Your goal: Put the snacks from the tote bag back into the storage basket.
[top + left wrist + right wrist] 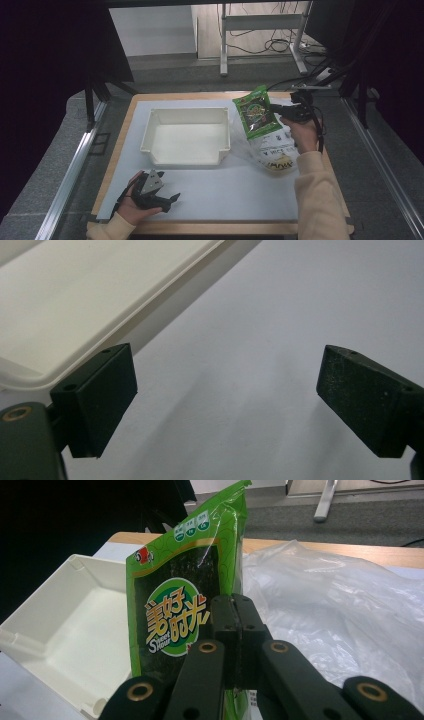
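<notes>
A green snack packet [256, 112] hangs in the air at the right of the white bin [186, 136], over a clear plastic bag [265, 150]. My right gripper [278, 111] is shut on the packet's edge; in the right gripper view the jaws [235, 625] pinch the green packet [175, 610] upright, with the bin [65, 630] to its left and the bag [340, 605] behind. My left gripper [167, 198] rests low on the white mat near the front edge, open, with nothing between its fingers [100, 395]; the bin's rim [90, 345] lies just beyond.
The plastic bag holds more packets, one yellow [279, 163]. The white mat [220, 195] covers a wooden table. A metal frame leg [224, 45] and cables lie on the floor beyond the far edge.
</notes>
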A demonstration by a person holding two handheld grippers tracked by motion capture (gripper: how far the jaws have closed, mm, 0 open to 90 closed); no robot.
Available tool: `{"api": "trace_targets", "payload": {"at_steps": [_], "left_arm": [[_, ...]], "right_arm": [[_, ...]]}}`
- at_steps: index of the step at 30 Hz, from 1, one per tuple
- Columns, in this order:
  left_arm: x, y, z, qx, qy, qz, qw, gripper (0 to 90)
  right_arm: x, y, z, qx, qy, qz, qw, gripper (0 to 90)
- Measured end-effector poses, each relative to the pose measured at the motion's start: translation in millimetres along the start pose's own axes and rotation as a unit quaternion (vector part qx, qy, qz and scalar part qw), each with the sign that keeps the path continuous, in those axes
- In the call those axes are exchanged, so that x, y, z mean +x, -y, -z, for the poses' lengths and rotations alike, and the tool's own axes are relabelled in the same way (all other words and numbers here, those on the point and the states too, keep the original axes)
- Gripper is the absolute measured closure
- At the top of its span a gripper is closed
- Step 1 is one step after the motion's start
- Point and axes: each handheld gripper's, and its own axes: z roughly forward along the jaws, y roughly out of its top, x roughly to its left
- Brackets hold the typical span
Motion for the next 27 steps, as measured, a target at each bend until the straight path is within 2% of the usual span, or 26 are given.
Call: {"api": "trace_targets", "payload": {"at_steps": [14, 27], "left_arm": [[0.1, 0.0, 0.0, 0.000, 0.000, 0.000, 1.0000, 9.2], [0.2, 0.0, 0.4, -0.002, 0.001, 0.000, 1.0000, 9.2]], "right_arm": [[11.7, -3.1, -8.4, -0.005, -0.012, -0.001, 0.9999, 90.0], [27.7, -6.3, -23.7, -0.007, -0.026, 0.000, 0.9996, 90.0]]}}
